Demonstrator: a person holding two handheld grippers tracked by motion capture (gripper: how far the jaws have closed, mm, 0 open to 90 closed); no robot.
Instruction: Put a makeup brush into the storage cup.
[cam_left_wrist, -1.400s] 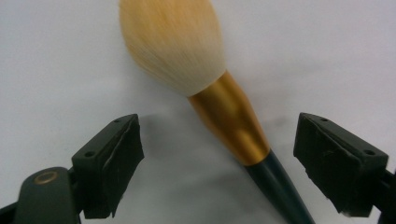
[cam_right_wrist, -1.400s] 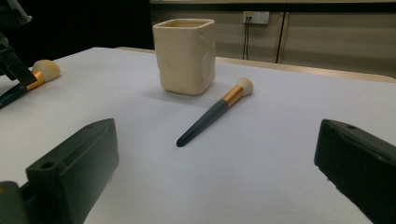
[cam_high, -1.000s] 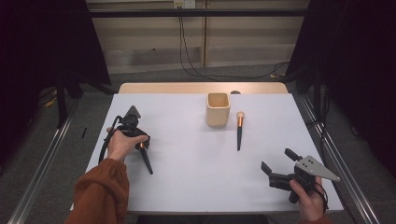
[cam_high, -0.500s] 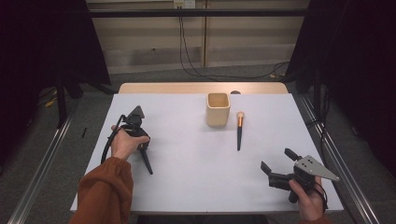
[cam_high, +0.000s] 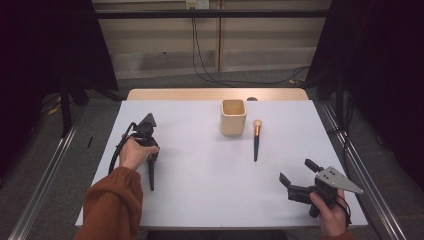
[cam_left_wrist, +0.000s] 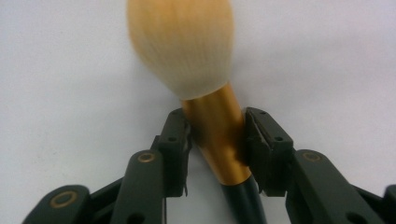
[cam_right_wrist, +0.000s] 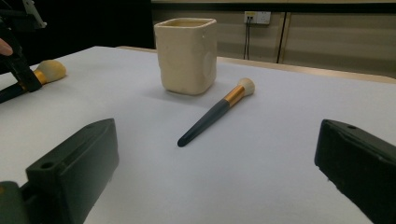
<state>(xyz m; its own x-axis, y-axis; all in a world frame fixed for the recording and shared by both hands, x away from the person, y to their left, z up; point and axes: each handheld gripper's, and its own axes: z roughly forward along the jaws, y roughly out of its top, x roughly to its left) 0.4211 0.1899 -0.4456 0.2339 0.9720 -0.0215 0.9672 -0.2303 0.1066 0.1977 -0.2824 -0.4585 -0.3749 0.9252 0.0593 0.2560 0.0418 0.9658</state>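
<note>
Left gripper (cam_left_wrist: 217, 140): jaws just closed onto brush (cam_left_wrist: 212, 135), lower centre, apparently pressing its gold ferrule. Right gripper (cam_high: 300, 176): lower right, jaws wide apart, nothing held.

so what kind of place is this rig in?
Looks like a lab or studio recording bay, not a home: a white-topped table between metal floor rails, dark curtains on both sides, cables hanging from a wall socket.
</note>
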